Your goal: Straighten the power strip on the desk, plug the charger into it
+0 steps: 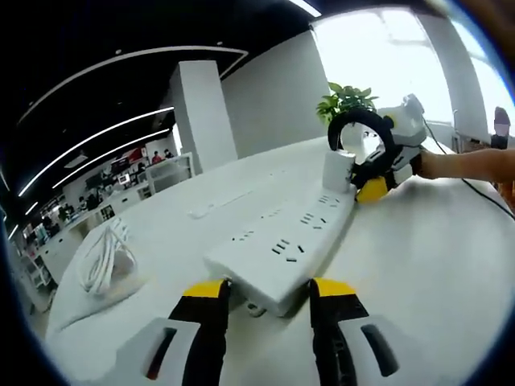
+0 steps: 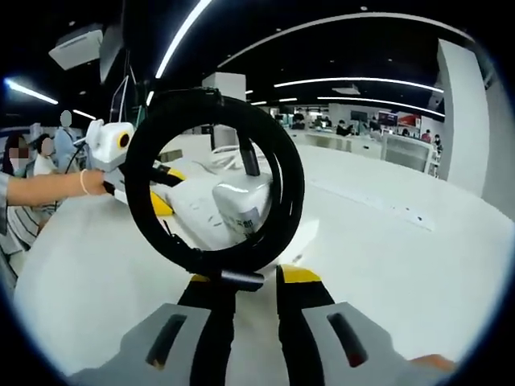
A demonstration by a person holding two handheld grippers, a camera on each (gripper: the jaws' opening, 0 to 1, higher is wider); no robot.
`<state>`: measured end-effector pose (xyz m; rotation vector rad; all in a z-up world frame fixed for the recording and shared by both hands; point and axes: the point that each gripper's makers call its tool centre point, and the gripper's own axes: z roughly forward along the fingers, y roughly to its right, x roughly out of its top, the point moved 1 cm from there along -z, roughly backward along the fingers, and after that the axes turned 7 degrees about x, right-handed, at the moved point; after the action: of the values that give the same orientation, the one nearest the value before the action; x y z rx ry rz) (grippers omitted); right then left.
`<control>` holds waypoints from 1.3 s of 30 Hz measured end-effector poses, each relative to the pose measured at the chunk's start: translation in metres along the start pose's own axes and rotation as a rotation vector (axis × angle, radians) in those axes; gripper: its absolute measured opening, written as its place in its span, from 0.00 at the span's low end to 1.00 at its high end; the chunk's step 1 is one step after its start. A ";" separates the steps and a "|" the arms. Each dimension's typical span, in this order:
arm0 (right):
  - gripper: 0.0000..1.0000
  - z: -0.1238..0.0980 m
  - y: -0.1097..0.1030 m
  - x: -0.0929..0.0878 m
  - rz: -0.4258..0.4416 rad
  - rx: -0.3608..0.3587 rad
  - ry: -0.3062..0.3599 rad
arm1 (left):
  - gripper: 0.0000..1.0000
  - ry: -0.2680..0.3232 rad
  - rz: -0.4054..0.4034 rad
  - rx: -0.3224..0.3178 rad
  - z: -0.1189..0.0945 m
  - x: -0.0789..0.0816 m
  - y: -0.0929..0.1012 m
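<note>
— Left gripper view puts us at the plugging step: the long white plastic power strip (image 1: 282, 241) lies on the white desk (image 1: 418, 265), its near end between our left gripper (image 1: 264, 291), jaws open around it.

— Our right gripper (image 2: 256, 277), jaws nearly closed on the coiled black cable (image 2: 213, 185), holds the white block charger (image 2: 241, 205) at the strip; next we press it home.

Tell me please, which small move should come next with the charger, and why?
Probably press the charger straight down into the power strip. The right tongs hold its coiled black cable, the white body stands at the strip's far end, and the left tongs straddle the near end; whether the prongs are seated cannot be told.
</note>
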<state>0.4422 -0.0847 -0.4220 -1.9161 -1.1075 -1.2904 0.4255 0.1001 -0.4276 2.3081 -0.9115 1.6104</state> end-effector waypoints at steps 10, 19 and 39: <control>0.18 0.000 -0.002 0.000 0.026 -0.002 0.005 | 0.39 0.003 0.003 -0.008 0.001 0.000 -0.002; 0.14 -0.001 -0.002 0.000 0.014 -0.018 -0.006 | 0.38 0.013 0.020 -0.040 -0.002 -0.001 -0.002; 0.43 0.010 -0.001 0.002 -0.108 0.006 -0.011 | 0.49 0.022 0.077 -0.021 -0.003 0.000 -0.009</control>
<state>0.4460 -0.0754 -0.4237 -1.8837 -1.2340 -1.3333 0.4281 0.1088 -0.4241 2.2622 -1.0197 1.6445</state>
